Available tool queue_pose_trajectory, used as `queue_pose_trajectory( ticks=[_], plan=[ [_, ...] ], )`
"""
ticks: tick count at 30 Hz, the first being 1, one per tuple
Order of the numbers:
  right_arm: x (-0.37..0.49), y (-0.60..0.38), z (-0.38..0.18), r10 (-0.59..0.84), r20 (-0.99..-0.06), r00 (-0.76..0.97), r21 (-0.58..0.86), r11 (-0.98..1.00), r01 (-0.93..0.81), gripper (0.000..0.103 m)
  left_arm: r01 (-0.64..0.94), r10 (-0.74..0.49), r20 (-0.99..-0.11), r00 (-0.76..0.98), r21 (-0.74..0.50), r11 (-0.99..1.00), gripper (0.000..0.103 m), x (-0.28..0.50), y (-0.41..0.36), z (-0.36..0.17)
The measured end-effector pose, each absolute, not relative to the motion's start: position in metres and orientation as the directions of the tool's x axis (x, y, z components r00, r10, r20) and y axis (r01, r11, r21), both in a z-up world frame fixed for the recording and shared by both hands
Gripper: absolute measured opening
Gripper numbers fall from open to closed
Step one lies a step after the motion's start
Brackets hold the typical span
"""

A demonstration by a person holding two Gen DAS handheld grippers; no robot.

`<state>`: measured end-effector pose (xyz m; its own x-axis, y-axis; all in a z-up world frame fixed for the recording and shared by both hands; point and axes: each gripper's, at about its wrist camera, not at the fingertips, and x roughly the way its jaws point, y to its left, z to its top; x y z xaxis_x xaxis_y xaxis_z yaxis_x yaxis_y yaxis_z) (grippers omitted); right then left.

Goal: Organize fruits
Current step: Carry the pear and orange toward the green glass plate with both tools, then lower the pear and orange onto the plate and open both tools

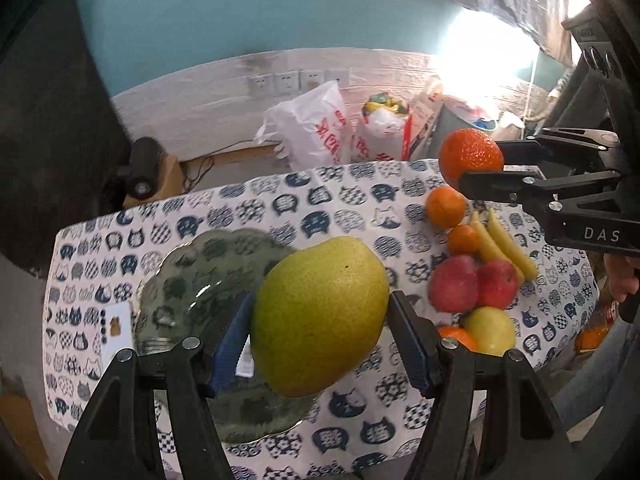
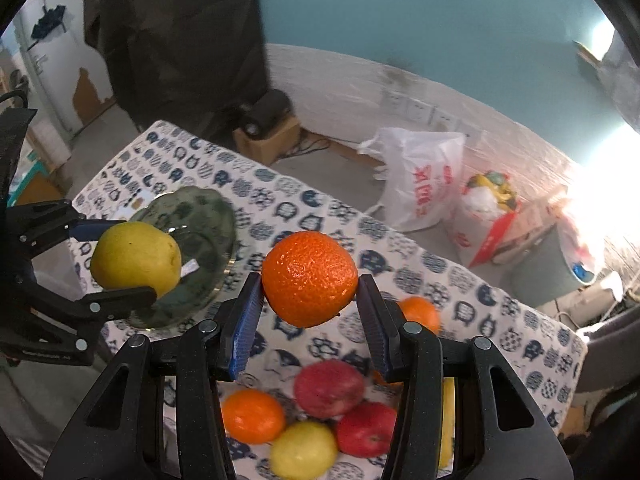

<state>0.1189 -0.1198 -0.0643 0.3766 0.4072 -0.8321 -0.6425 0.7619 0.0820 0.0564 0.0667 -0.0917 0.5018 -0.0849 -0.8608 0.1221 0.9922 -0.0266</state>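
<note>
Pear [image 1: 320,320] up in the air, gripped at its waist by your left gripper [image 1: 320,332], blue pads [image 1: 230,344] pressed to both sides, and it hangs right over the near edge of the green glass plate [image 1: 192,276]. From the right wrist view you can see the same pear [image 2: 134,256] poised above that plate [image 2: 208,220], not yet touching it. Your right gripper [image 2: 310,312] is clamped on a big orange [image 2: 310,284], jaws snug against its flanks, carried high over the cat-print tablecloth [image 1: 320,208] and well clear of the plate.

So you're mid-carry with both hands loaded: two fruits picked, neither placed. The plate looks bare, so I'd judge the sorting has barely started.

Back on the cloth the pile waits: two red apples [image 1: 474,282], a pair of smaller oranges [image 1: 446,206], a couple of yellow bananas [image 1: 504,248], and a yellow-green fruit [image 1: 490,330] at the near end, all bunched together on your right side.

Next, I'd say: lower the pear toward the plate's middle, not its rim, and ease the jaws apart only once it rests, since a rounded pear on smooth glass will likely roll. Then bring the orange across, set it just beside the pear, and keep your two grippers from crossing paths over the plate.
</note>
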Motion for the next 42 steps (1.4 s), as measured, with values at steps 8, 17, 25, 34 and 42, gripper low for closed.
queue_pose_trajectory(
  ticks=[8, 17, 25, 34, 42],
  plan=[
    [0.114, -0.065, -0.073, 0.432, -0.844, 0.318, 0.102, 0.711, -0.696, 0.047, 0.039, -0.048, -0.879, 0.475, -0.033, 0.999, 0.07, 0.043, 0.111, -0.111],
    [0.107, -0.019, -0.088, 0.437, -0.862, 0.257, 0.114, 0.661, -0.742, 0.047, -0.035, -0.027, -0.906, 0.423, -0.047, 0.998, 0.07, 0.031, 0.155, -0.145],
    [0.1, 0.008, -0.112, 0.413, -0.886, 0.21, 0.112, 0.631, -0.768, 0.047, -0.067, -0.012, -0.928, 0.372, -0.039, 0.997, 0.07, 0.029, 0.169, -0.173],
    [0.091, 0.019, -0.138, 0.382, -0.91, 0.161, 0.118, 0.611, -0.783, 0.047, -0.093, -0.031, -0.952, 0.305, -0.062, 0.994, 0.07, 0.027, 0.174, -0.198],
    [0.087, 0.026, -0.154, 0.363, -0.923, 0.127, 0.126, 0.597, -0.792, 0.047, -0.091, -0.041, -0.973, 0.228, -0.063, 0.994, 0.069, 0.027, 0.171, -0.217]
  ],
)
